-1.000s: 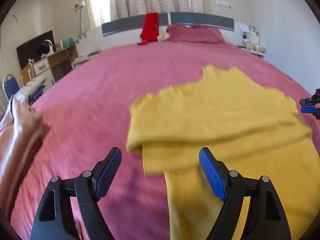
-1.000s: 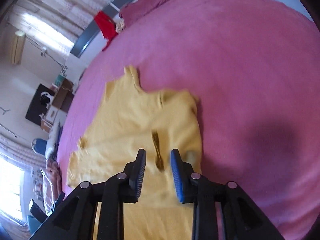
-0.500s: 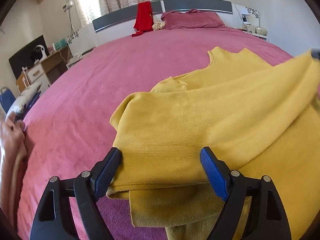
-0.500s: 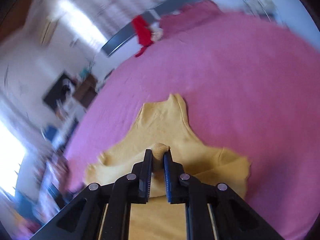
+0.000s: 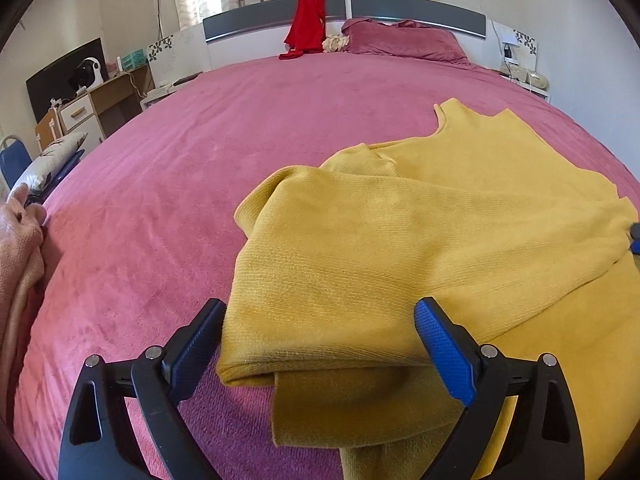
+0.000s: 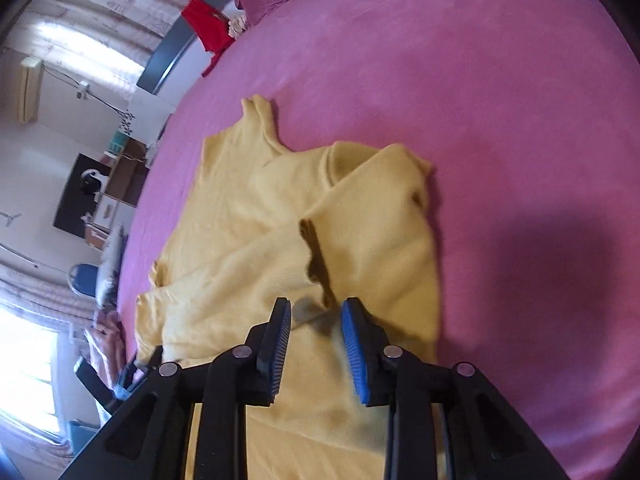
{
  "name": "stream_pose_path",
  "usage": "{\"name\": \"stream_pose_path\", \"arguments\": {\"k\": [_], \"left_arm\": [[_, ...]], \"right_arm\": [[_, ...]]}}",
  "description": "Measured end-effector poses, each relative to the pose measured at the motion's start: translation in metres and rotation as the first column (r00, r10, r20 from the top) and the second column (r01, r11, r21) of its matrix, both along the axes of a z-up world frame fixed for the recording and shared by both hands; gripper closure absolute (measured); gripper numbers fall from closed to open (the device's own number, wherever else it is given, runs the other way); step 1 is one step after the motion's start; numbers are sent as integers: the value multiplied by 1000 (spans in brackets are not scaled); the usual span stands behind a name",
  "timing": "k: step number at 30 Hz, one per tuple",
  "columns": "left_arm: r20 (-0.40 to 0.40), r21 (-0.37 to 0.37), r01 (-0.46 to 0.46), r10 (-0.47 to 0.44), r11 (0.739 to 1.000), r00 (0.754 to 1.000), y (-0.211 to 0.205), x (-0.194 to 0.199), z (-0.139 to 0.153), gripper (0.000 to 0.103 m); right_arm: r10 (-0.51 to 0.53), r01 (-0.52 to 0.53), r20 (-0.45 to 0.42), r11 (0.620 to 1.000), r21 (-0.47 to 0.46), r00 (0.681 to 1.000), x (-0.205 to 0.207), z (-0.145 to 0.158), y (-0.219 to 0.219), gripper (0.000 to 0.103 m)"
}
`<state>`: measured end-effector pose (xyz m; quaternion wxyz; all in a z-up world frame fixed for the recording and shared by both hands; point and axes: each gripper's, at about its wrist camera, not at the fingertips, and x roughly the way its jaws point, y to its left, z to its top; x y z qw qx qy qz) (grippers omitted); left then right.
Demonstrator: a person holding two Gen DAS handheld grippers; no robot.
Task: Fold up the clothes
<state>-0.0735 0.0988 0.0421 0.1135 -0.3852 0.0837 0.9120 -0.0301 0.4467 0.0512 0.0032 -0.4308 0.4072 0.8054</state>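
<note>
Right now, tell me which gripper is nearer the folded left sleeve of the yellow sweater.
Left. The left gripper straddles the folded sleeve, jaws open around its end. The right gripper hovers open over the sweater's other side.

left gripper [image 5: 318,354]: black plastic arms, triangular cut-outs, round silver screws
left pads [image 5: 442,354]: blue, finely ribbed, long and flat
right gripper [image 6: 316,346]: same black frame, silver screws, blue ribbed pads
</note>
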Motion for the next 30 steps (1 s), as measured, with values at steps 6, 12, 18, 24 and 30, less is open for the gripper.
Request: {"name": "stream_pose_path", "arguments": {"k": [6, 12, 18, 24, 30], "left_arm": [[-1, 14, -49, 49, 999, 999, -11, 9, 11, 7], [27, 38, -82, 81, 996, 996, -18, 13, 1, 7], [23, 36, -85, 85, 996, 996, -14, 15, 2, 7], [-30, 43, -90, 92, 995, 995, -12, 21, 18, 7], [-133, -67, -10, 1, 998, 991, 17, 28, 20, 7]], "right_arm": [[-46, 56, -70, 987, 147, 996, 26, 47, 6, 100], [-51, 22, 122, 973, 231, 991, 38, 22, 30, 96], [17, -17, 2, 984, 179, 1000, 14, 30, 10, 77], [60, -77, 76, 969, 234, 995, -28, 25, -13, 99], [23, -76, 114, 869, 489, 993, -19, 53, -12, 101]]}}
